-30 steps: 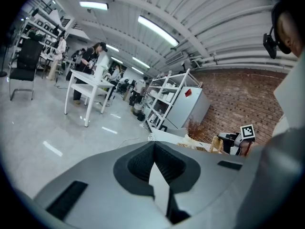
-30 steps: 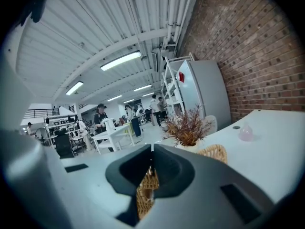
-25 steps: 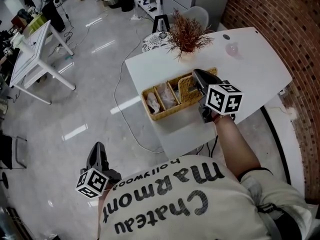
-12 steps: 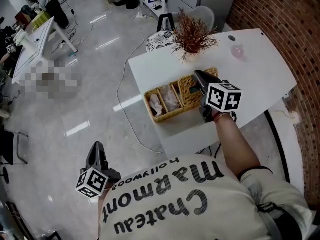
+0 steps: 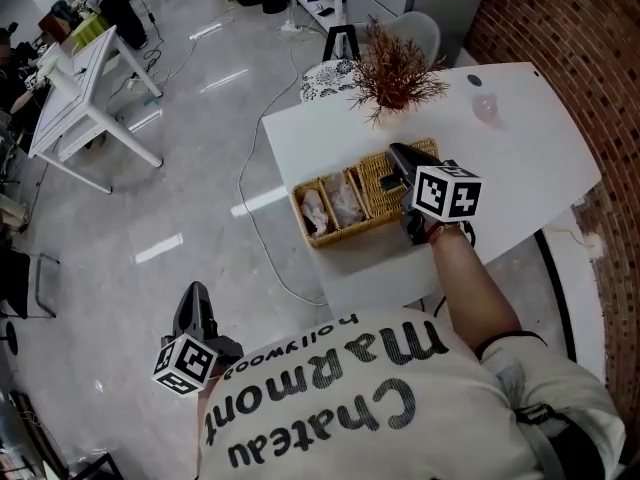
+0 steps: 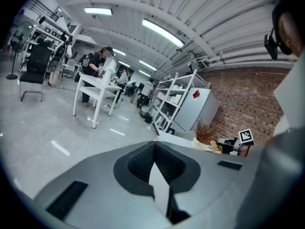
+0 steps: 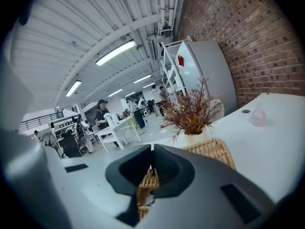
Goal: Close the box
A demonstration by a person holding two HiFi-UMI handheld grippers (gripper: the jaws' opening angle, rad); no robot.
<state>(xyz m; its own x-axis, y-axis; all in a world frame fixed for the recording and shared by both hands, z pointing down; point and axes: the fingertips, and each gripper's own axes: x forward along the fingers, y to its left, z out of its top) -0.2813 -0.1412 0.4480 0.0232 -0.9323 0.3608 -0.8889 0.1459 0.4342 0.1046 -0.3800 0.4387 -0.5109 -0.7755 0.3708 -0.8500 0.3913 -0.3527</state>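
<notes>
- Grey glossy floor takes up most of the left half of the head view, with a second white table parked at the far left.
- A white table is seen on the right, up against a brick wall.
- The wicker box is set near the table's left edge, roughly mid-depth. Two compartments on its left are uncovered, with pale crumpled stuff stuffed inside.
- The woven lid is laid over the box's right part only. Whether it's lying flat or tipped up can't really be told.
- A dried reddish plant in a pale pot is stood just beyond the box.
- The right gripper is held over that lid. In its own view the jaws are nearly pressed together, and a wicker edge of the lid is pinched between them.
- The left gripper is kept low at the near left, over the floor and well apart from the table. Its jaws are pressed together with nothing caught in them.
- A small pink thing is left at the far right of the table.
</notes>
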